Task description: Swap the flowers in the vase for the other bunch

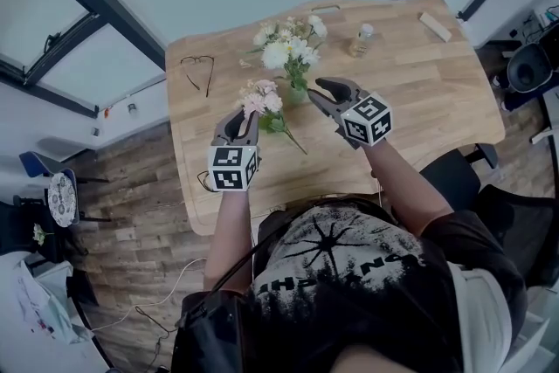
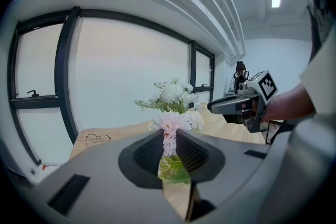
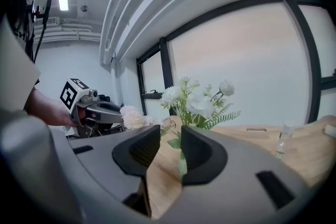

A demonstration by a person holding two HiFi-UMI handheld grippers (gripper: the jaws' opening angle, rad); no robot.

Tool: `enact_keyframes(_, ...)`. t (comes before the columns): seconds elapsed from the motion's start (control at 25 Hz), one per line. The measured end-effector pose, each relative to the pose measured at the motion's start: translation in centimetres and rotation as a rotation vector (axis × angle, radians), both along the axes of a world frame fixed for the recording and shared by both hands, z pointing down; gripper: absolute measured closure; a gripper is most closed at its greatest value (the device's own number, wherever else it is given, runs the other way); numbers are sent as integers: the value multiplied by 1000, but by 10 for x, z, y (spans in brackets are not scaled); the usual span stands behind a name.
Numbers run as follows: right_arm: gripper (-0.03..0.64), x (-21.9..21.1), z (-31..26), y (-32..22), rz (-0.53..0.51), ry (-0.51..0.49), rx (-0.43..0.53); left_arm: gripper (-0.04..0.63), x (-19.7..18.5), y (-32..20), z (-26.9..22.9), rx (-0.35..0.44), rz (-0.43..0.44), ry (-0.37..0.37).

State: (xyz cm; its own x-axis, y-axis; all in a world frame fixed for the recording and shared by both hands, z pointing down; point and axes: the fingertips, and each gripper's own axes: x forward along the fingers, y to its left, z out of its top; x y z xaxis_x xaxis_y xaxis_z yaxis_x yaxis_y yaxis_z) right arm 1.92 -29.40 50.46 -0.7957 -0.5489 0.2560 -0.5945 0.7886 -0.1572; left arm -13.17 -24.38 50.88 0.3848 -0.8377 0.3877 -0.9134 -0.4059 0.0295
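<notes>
- Head view: one wooden counter [image 1: 419, 100] carries everything.
  - Count: two bunches, two grippers, one pair of glasses [image 1: 199, 71], one small bottle [image 1: 362, 38], one wooden block [image 1: 434, 26].
  - The white bunch [image 1: 291, 48] stands in the vase [image 1: 298, 92] near the counter's middle. The vase is small and hard to make out under the blooms.
  - The pink bunch [image 1: 262, 98] lies just left of the vase, in the left gripper [image 1: 247, 118]. Its stem runs back toward the person.
  - The right gripper [image 1: 321, 89] sits just right of the vase.
  - Whether the pink bunch rests on the counter cannot be told from here.
- Left gripper view: this view alone shows the grip.
  - The left gripper [image 2: 169, 139] has its jaws pinched on the pink bunch [image 2: 169, 124] just below the blooms. Green leaves show lower in the gap.
  - The white bunch [image 2: 170, 94] stands behind. The vase is hidden by the jaws.
  - The right gripper [image 2: 236, 105] enters from the right, and the glasses [image 2: 98, 138] lie at the left.
- Right gripper view: the right gripper [image 3: 170, 139] has its jaws spread, with bare counter visible between them.
  - A green leaf shows against the inner face of the right-hand jaw.
  - The white bunch [image 3: 199, 105] rises beyond the jaws.
  - The left gripper [image 3: 94, 110] and pink bunch [image 3: 132, 116] are at the left.
  - The bottle [image 3: 283, 147] is at the right.
</notes>
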Motion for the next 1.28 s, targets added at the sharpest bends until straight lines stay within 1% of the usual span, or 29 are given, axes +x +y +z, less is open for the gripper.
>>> enact_keyframes(0.12, 534, -1, -10, 8, -10, -8, 16, 517, 0, 4, -6, 11, 2, 15)
enact_keyframes(0.28, 569, -3, -21, 19, -27, -17, 34, 517, 1, 10, -15, 24, 8, 35)
enact_keyframes(0.4, 574, -5, -29, 27, -33, -24, 49, 517, 0, 14, -24, 38, 11, 50)
enact_keyframes(0.68, 574, -8, -44, 35, -26, -61, 74, 517, -2, 17, -34, 58, 22, 39)
enact_keyframes(0.92, 574, -9, -44, 38, -24, -71, 79, 517, -5, 19, -35, 63, 20, 34)
enact_keyframes(1.28, 575, -16, -39, 44, -50, -62, 79, 517, -5, 17, -36, 66, 13, 44)
